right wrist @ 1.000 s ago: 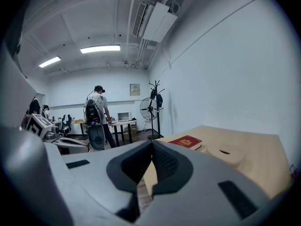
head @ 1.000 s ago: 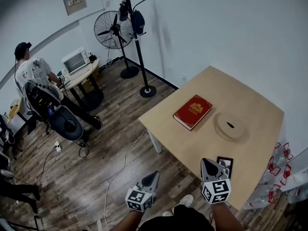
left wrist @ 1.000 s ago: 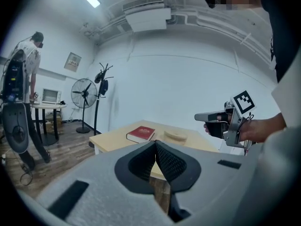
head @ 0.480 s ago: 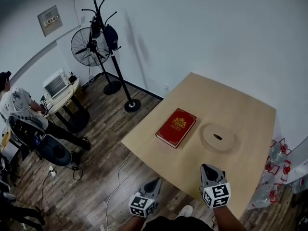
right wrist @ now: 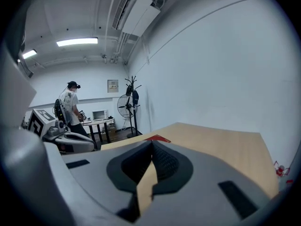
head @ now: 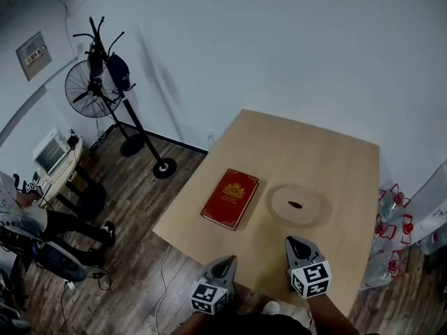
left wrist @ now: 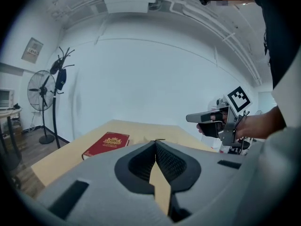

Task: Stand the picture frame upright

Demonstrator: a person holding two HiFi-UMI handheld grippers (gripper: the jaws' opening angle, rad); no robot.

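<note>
No picture frame shows in any view at this moment. In the head view a light wooden table (head: 314, 152) carries a red book (head: 229, 198) and a round wooden disc (head: 296, 205). My left gripper (head: 227, 260) hangs over the table's near edge, shut and holding nothing. My right gripper (head: 293, 241) is over the near right part of the table, also shut and holding nothing. The left gripper view shows its jaws (left wrist: 155, 141) meeting, the book (left wrist: 106, 144) beyond them, and the right gripper (left wrist: 189, 118) at the right. In the right gripper view the jaws (right wrist: 151, 142) are together.
A coat stand (head: 119, 82) and a standing fan (head: 87, 89) are against the far left wall. A seated person (head: 28, 218) and a small table with a microwave (head: 52, 152) are at the left. Patterned plastic bags (head: 391, 222) lie right of the table.
The head view has swung right and closer over the table. The small dark picture frame seen beside my right gripper one second ago is out of sight. Both grippers stay shut.
</note>
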